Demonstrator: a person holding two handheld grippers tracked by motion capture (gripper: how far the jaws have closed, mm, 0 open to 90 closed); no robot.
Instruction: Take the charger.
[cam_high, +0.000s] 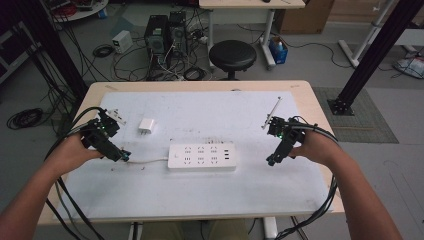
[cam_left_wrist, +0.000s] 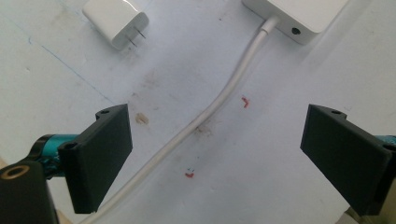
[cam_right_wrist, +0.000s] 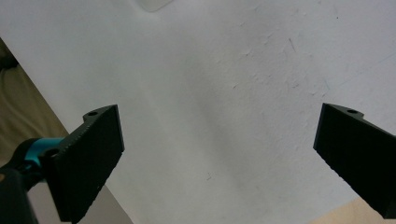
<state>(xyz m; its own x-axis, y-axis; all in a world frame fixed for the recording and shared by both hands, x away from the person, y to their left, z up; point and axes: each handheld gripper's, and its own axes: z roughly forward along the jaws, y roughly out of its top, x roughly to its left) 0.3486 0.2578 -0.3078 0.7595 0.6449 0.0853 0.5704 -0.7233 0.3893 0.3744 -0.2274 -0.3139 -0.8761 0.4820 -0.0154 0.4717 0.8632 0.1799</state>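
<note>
Strip (cam_high: 202, 156) sits mid-table, its cord (cam_left_wrist: 205, 114) running between my left gripper's (cam_left_wrist: 215, 154) spread jaws, charger (cam_high: 147, 125) at eleven o'clock of it, my right gripper (cam_right_wrist: 219, 154) spread over bare table (cam_right_wrist: 224, 70).

1. The power strip (cam_high: 202, 157) is a flat white rectangular block with rounded corners, lying face up near the middle of the desk's white mat, long side running left to right. Its top carries rows of sockets, with small ports at its right end.
2. Its white cord (cam_left_wrist: 219, 100) leaves the strip's left end and lies in a gentle curve on the mat, running leftward.
3. The white charger plug (cam_high: 147, 125) is a small rounded cube lying on its side, two metal prongs showing, up and left of the strip, apart from it.
</note>
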